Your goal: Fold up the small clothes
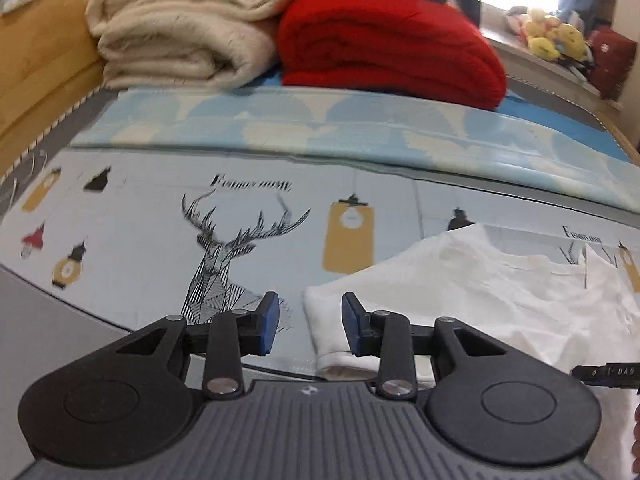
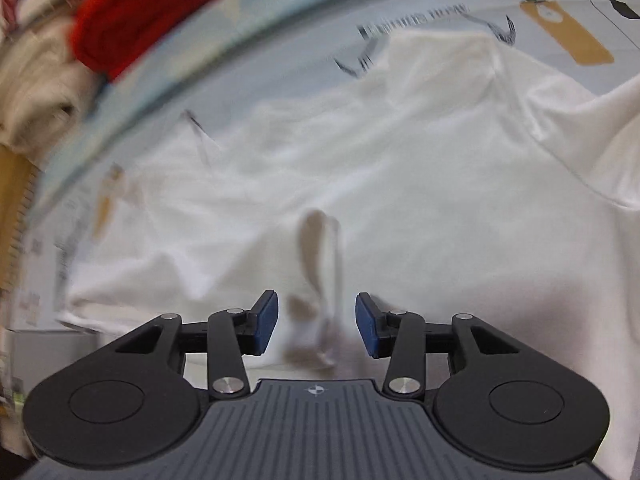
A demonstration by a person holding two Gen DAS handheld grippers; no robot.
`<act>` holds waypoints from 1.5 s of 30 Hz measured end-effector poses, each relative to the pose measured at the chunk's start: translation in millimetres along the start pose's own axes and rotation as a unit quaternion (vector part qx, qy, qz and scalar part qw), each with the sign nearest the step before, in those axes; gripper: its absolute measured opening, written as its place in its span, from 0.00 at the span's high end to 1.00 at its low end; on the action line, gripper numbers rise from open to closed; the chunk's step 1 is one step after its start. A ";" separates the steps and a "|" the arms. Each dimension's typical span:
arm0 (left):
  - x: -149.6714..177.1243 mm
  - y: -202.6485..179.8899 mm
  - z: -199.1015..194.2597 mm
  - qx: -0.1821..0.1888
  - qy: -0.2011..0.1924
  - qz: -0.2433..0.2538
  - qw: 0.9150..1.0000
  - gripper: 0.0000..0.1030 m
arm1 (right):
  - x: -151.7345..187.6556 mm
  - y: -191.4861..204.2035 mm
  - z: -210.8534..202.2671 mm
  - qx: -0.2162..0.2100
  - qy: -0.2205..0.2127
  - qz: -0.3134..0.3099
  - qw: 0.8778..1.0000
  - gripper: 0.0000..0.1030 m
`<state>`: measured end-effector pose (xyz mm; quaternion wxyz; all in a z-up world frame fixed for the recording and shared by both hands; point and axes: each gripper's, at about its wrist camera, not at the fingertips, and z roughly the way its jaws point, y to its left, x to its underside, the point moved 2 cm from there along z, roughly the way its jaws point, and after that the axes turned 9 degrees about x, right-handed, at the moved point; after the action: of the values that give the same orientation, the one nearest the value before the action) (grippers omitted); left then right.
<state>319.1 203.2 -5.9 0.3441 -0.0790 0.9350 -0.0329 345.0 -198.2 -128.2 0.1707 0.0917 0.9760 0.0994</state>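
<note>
A small white garment (image 1: 472, 292) lies spread and wrinkled on the printed bedsheet (image 1: 160, 216). In the left wrist view my left gripper (image 1: 310, 326) is open, its blue pads either side of the garment's left sleeve cuff, at the bed's near edge. In the right wrist view the garment (image 2: 380, 168) fills most of the frame. My right gripper (image 2: 316, 326) is open just above the garment's near edge, with a raised fold between the pads. Neither gripper holds anything.
A folded cream blanket (image 1: 180, 28) and a folded red blanket (image 1: 384, 40) are stacked at the back of the bed, on a light blue patterned cover (image 1: 320, 128). A wooden bed frame (image 1: 36, 52) runs along the left. Plush toys (image 1: 556, 36) sit at far right.
</note>
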 end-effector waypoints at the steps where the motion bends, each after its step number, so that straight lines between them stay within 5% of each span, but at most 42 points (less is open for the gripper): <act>1: -1.3 6.5 1.2 -0.003 0.003 -0.004 1.000 0.63 | 1.3 2.9 1.7 0.005 -0.005 -0.002 1.000 0.60; 3: -1.9 14.8 3.1 -0.012 0.004 -0.005 1.000 0.63 | 0.7 15.6 -1.9 0.001 -0.019 -0.025 1.000 1.00; 8: -6.1 26.7 6.4 -0.018 0.006 -0.015 1.000 0.63 | -10.1 45.0 -43.1 -0.049 -0.091 -0.064 0.993 1.00; 11: -9.2 26.2 5.0 -0.010 0.001 -0.020 1.000 0.63 | -26.7 36.5 -92.0 -0.093 -0.172 -0.041 0.980 1.00; 12: -9.3 24.5 4.9 -0.007 0.000 -0.019 1.000 0.63 | -33.0 22.4 -109.6 -0.092 -0.211 -0.025 0.973 1.00; 14: -9.4 20.1 6.1 -0.001 0.003 -0.015 1.000 0.63 | -44.8 -16.3 -123.7 -0.023 -0.245 0.021 0.969 1.00; 16: -10.5 15.6 7.8 0.007 0.007 -0.016 1.000 0.63 | -49.5 -61.1 -111.4 0.058 -0.217 0.070 0.972 1.00; 17: -12.1 13.8 7.9 0.011 0.005 -0.018 1.000 0.63 | -48.6 -76.2 -100.3 0.056 -0.186 0.083 0.978 1.00; 20: -14.5 8.4 7.7 0.015 0.001 -0.022 1.000 0.63 | -40.1 -70.8 -71.7 -0.057 -0.090 0.055 0.993 0.96; 22: -13.4 4.9 9.2 0.014 0.004 -0.025 1.000 0.62 | -31.3 -44.7 -66.1 -0.066 -0.091 -0.002 0.994 0.89; 24: -11.1 -0.1 11.0 0.016 0.009 -0.023 1.000 0.62 | -24.0 -24.3 -51.5 -0.068 -0.072 -0.029 0.995 0.69; 33: -9.2 0.9 10.5 0.019 0.012 -0.023 0.999 0.62 | -10.5 -3.6 6.4 -0.027 -0.020 -0.034 0.999 0.65; 35: -10.8 2.5 11.6 0.019 0.012 -0.024 0.999 0.62 | -8.9 2.4 3.3 -0.025 -0.030 -0.048 0.998 0.74; 36: -11.5 3.0 12.0 0.018 0.012 -0.026 0.999 0.62 | -7.7 5.7 -0.2 -0.033 -0.033 -0.054 0.997 0.96; 40: -14.2 4.3 11.1 0.020 0.008 -0.033 0.999 0.62 | -17.7 13.0 -32.6 -0.057 -0.079 -0.052 0.994 0.96; 43: -15.5 2.6 9.6 0.025 0.007 -0.028 0.999 0.62 | -42.2 -11.2 -91.9 -0.098 -0.173 0.004 0.980 0.96; 45: -15.4 0.9 9.6 0.027 0.007 -0.023 0.999 0.62 | -52.3 -40.9 -107.8 -0.043 -0.212 0.021 0.976 0.96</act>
<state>336.8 206.7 -3.5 0.3383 -0.0908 0.9343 -0.0666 349.6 -266.3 -21.5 0.3752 0.1235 0.9104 0.1228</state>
